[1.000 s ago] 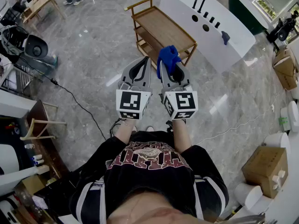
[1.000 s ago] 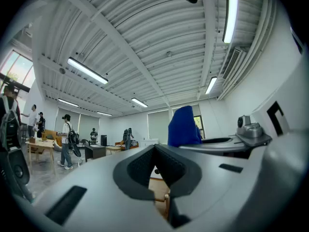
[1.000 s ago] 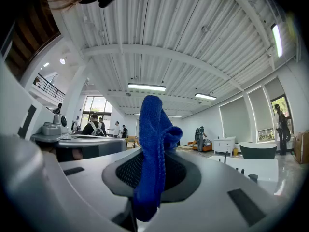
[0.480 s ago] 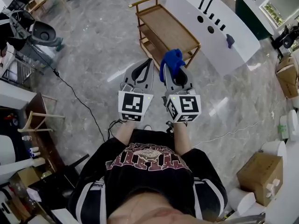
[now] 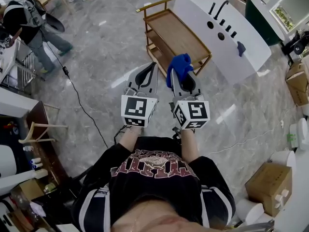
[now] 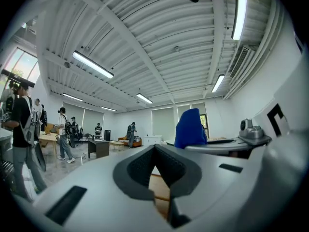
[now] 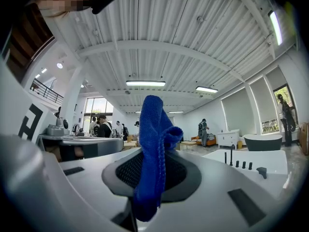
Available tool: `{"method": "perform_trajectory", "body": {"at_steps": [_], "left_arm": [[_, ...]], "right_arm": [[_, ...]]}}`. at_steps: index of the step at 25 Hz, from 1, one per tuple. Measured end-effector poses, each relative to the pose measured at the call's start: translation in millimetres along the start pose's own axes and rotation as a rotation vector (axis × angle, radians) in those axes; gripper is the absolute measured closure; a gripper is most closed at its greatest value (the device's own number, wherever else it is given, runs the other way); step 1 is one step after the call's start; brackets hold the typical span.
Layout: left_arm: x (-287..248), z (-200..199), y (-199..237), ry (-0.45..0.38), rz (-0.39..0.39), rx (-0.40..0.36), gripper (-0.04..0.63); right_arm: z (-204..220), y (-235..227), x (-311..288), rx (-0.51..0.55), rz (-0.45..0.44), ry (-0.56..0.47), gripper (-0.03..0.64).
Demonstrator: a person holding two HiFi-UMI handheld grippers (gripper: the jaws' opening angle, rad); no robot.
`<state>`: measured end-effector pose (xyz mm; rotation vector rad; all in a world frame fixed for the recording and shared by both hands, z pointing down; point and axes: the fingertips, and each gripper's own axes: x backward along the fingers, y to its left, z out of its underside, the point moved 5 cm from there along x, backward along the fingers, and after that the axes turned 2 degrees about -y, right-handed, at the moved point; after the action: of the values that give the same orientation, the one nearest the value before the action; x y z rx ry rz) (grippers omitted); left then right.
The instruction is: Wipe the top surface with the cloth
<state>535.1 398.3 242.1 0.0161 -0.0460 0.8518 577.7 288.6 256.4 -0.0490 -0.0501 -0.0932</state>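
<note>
Blue fluffy cloth pinched upright between right gripper jaws.
Left gripper jaws closed together, empty (brown wooden trolley beyond).

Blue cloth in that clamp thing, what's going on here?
A person holds a gripper in each hand. The right gripper is clamped on a blue cloth; the left gripper is shut and empty. Both are held up in front of a wooden cart, and the cloth is not on its top yet.
</note>
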Motion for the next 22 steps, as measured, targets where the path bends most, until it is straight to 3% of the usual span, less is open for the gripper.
{"method": "perform_trajectory", "body": {"at_steps": [11, 22], "left_arm": [[-65.0, 3.5, 104.9, 0.018, 0.081, 0.021, 0.549], [-91.3, 9.3, 169.1, 0.034, 0.132, 0.023, 0.549]], "right_arm": [[0.3, 22.5, -121.0, 0.027, 0.040, 0.006, 0.531], [10.8, 45.6, -192.5, 0.021, 0.077, 0.028, 0.531]]}}
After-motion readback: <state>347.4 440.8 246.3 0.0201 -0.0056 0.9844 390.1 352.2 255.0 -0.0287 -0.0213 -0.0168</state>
